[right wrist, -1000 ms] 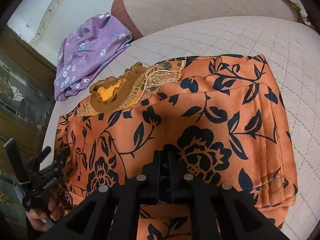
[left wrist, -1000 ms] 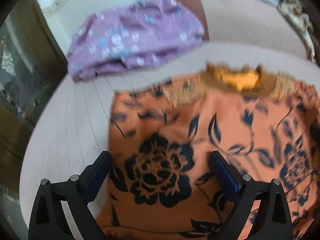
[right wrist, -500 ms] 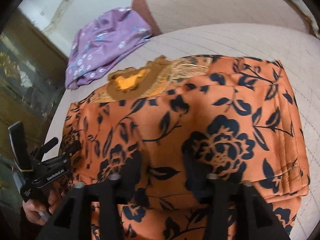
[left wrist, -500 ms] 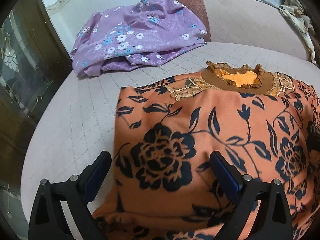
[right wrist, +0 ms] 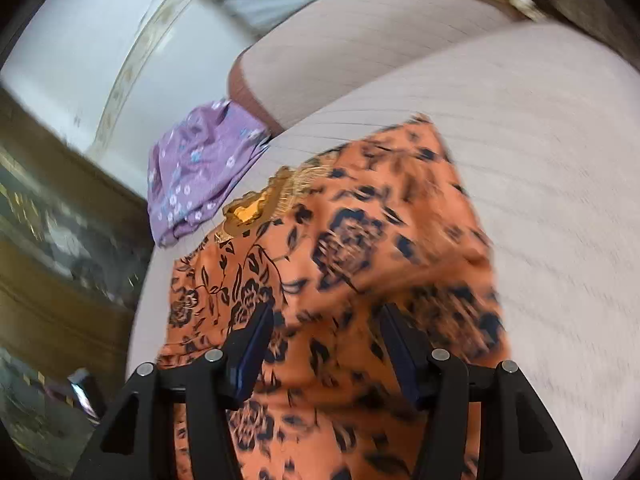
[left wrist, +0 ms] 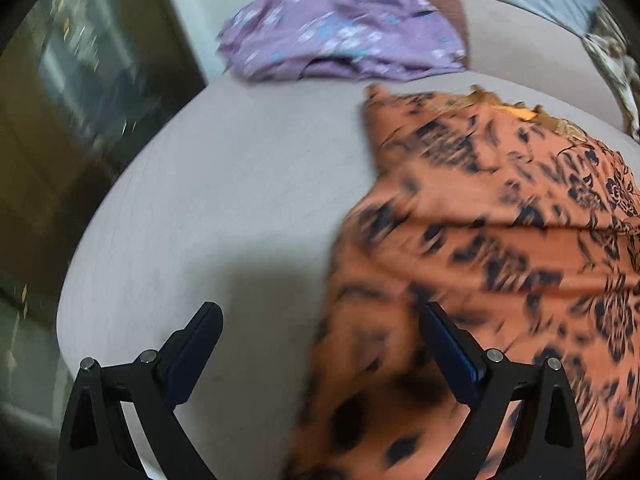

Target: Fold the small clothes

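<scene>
The right gripper [right wrist: 326,350], shut a second ago, now stands open above the orange top [right wrist: 360,264]. The left gripper [left wrist: 320,356] has slid toward nine o'clock, half over the bare cushion [left wrist: 224,200].

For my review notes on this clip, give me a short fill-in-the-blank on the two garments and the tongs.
1. The top under the right tongs is ____ with dark flowers.
2. The garment farther back is ____.
3. The left tongs hold ____.
4. The clothes lie on a pale ____.

Missing: orange; purple; nothing; cushion
</scene>
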### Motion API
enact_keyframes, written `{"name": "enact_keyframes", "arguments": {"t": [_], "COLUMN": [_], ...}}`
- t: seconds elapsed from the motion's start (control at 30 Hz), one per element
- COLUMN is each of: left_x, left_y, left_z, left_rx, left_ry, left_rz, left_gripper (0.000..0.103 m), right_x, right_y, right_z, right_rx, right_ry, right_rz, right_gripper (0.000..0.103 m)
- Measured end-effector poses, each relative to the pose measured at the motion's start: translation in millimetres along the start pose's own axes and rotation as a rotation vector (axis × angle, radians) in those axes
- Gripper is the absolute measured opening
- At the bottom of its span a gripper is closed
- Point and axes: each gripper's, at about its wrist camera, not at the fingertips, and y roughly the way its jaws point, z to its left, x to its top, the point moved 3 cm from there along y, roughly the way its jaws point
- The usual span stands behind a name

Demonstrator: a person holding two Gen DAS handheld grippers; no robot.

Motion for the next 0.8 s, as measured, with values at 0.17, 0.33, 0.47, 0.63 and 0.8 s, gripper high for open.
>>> {"name": "enact_keyframes", "arguments": {"t": [0.17,0.33,0.47,0.63,0.8], "left_x": [-23,-48,-62,-76,-80], "left_y": [-15,-22,-27,-32,-37], "left_z": [39,46,48,45,28], "left_rx": [-0.065,-0.172,-0.205,-0.299,-0.412], "left_ry": [-0.068,-0.055,-0.053,-0.031,0.020], "left_rz": [0.021,0.074,0.090,0.120,0.124], "left_gripper": [0.094,0.052,0.052,0.069,0.070], "right_x": [-20,-45,-60,-80,-100], "right_y": [-39,-73,-92,-98,-85], "right_z": [-29,-58,-84,-105,-108], "right_rx": [0.007,0.027,0.022,0.025,-0.005], "right_ry": [0.072,0.122,0.162,0.196,0.169], "right_rz": [-0.009,-0.011,-0.001,0.065,0.159], "right_gripper": [0.060,0.060,0.061,0.061,0.061]}}
